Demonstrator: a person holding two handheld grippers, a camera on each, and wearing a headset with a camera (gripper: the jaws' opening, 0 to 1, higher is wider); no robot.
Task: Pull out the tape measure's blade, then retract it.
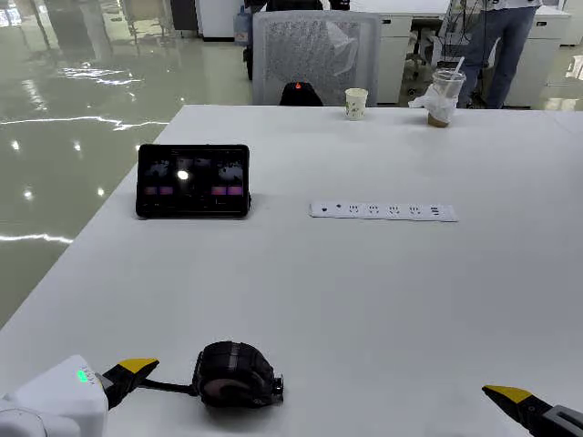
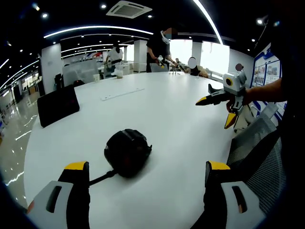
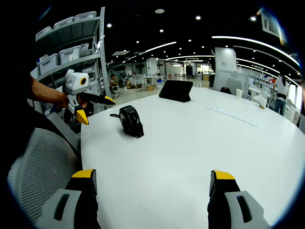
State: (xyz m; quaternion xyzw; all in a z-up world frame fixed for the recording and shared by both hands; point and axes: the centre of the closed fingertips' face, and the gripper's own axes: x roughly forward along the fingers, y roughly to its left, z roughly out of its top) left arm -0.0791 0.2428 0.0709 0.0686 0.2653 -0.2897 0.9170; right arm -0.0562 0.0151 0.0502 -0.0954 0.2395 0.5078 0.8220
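A black tape measure lies on the white table near its front edge, a short black strap trailing to its left; its blade is retracted. It also lies ahead of the left gripper, tape measure just beyond the yellow-tipped jaws, which stand wide apart with nothing held. In the head view the left gripper sits just left of the case. My right gripper is open over bare table, well away from the tape measure. Its yellow tip shows at the bottom right.
A dark tablet stands at mid left and a white power strip lies in the middle. A paper cup and a plastic cup sit at the far edge. A grey chair stands behind the table.
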